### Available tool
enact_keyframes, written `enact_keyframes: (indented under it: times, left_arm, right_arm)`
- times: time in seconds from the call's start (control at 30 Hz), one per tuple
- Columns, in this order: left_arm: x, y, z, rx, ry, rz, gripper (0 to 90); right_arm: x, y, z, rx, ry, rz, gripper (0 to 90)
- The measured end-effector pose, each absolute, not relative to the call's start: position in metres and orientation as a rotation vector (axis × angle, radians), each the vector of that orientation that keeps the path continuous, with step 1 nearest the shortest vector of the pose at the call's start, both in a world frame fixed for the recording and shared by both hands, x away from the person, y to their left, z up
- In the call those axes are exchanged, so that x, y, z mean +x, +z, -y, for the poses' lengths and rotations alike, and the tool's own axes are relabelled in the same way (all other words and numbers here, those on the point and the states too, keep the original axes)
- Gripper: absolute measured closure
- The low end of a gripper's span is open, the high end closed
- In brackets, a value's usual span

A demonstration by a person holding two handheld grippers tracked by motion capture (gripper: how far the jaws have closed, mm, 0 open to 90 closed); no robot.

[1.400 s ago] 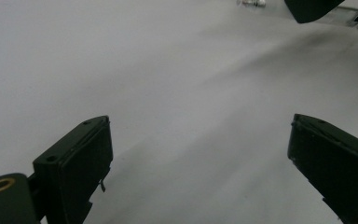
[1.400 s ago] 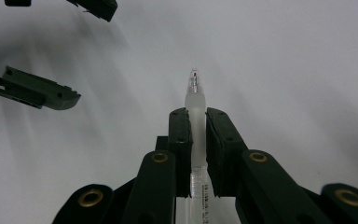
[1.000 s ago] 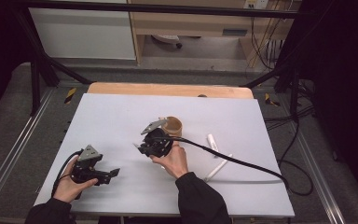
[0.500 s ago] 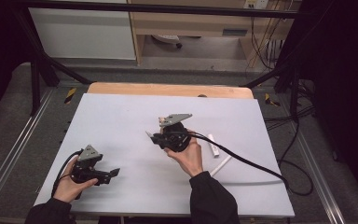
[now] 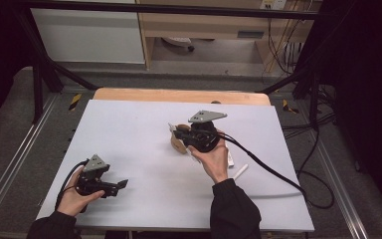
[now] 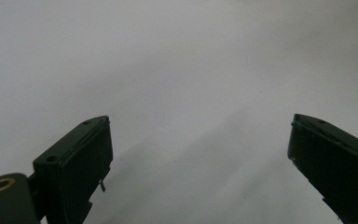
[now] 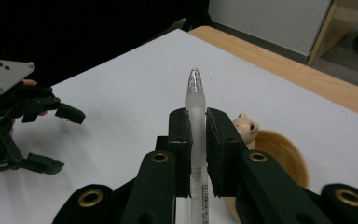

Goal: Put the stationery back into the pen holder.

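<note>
One frosted pen (image 7: 195, 122) stands clamped between the jaws of your right gripper (image 7: 196, 140), held above the middle of the white table (image 5: 129, 134) over a wooden pen cup (image 7: 279, 158). Another pen (image 5: 239, 172) lies toward the right edge. Your left gripper (image 5: 122, 184), jaws apart, rests near the front left corner.

Pen (image 7: 195, 121) lower end cut off at frame bottom (wooden holder (image 7: 279, 156) half hidden behind tongs).
</note>
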State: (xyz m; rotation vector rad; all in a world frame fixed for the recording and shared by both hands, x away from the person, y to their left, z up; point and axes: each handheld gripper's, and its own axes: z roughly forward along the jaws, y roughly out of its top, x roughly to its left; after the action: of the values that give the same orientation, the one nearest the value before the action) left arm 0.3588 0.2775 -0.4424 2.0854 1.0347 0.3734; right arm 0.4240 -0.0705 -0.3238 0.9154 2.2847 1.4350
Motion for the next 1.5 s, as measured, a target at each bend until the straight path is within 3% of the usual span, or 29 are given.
enact_keyframes:
  times: [1.5]
  left_arm:
    - [0.359, -0.442, -0.278, 2.075, 0.368, -1.035, 6.6]
  right_arm:
    - [0.512, -0.349, 0.067, 1.078, 1.630, -1.939, 80.9]
